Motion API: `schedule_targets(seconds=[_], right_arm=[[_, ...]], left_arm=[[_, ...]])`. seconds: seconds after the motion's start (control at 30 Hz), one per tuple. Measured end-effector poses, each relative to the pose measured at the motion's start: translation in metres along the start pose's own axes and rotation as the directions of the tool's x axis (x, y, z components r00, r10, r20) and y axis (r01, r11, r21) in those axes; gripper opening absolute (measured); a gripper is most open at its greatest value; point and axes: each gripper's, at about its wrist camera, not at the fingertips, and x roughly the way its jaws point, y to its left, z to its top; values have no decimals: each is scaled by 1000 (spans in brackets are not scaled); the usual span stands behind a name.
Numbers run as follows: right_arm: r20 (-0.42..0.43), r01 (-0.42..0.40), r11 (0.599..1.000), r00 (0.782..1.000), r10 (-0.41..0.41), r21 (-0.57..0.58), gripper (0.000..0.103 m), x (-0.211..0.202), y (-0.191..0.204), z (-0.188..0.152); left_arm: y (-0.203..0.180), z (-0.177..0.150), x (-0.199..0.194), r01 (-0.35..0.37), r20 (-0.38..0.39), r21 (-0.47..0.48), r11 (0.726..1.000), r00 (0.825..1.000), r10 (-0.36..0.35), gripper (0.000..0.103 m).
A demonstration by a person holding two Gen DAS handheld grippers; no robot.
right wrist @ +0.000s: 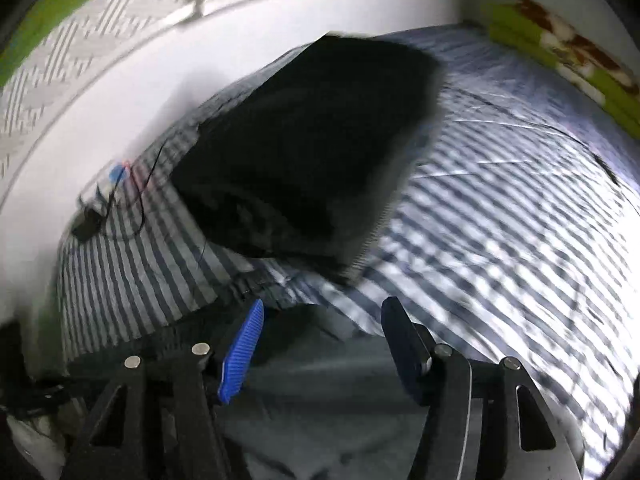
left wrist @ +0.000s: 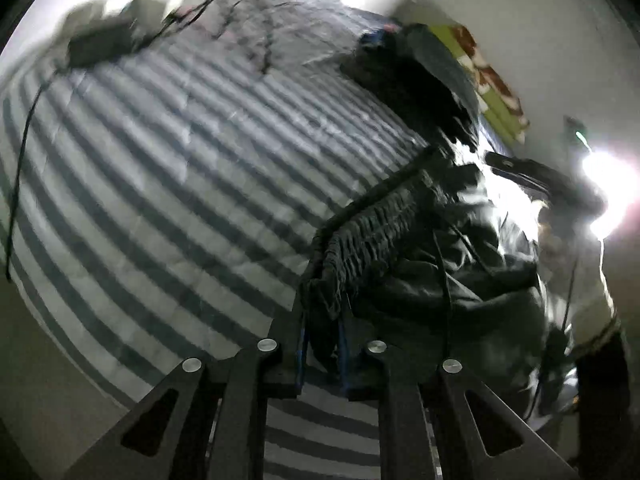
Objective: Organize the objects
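Observation:
My left gripper (left wrist: 323, 320) is shut on the gathered elastic edge of a dark garment (left wrist: 420, 248). Its blue pads (left wrist: 303, 344) pinch the fabric, and the rest of the garment trails off to the right over the striped bed cover (left wrist: 160, 184). In the right wrist view a folded black garment (right wrist: 308, 148) lies on the striped cover (right wrist: 500, 208) ahead of my right gripper (right wrist: 324, 304). That gripper stands open with nothing between its blue fingers (right wrist: 244, 352). A dark grey cloth (right wrist: 320, 392) lies below it.
A small black device with a thin cable (right wrist: 88, 220) lies at the bed's left edge by the white wall. In the left wrist view a black box with a cable (left wrist: 100, 44) and a dark pile (left wrist: 400, 68) lie farther up the bed. A green patterned cloth (left wrist: 492, 80) borders the right side.

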Motion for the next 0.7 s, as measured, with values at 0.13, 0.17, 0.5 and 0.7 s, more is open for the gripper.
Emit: schedule_targets(seconds=[0.13, 0.17, 0.5, 0.7], right_arm=[[-84, 4, 999, 996, -7, -37, 57, 41, 10, -3], [-97, -7, 999, 995, 4, -33, 57, 47, 11, -4], [74, 73, 993, 995, -67, -93, 5, -23, 54, -9], [338, 110, 981, 940, -51, -158, 4, -116, 115, 54]], left_arm=[[-10, 1, 4, -11, -3, 30, 1000, 1000, 11, 13], [-10, 0, 5, -13, -4, 30, 999, 1000, 13, 13], [-33, 4, -39, -21, 131, 92, 996, 991, 9, 13], [-22, 23, -108, -21, 325, 36, 999, 946, 8, 13]])
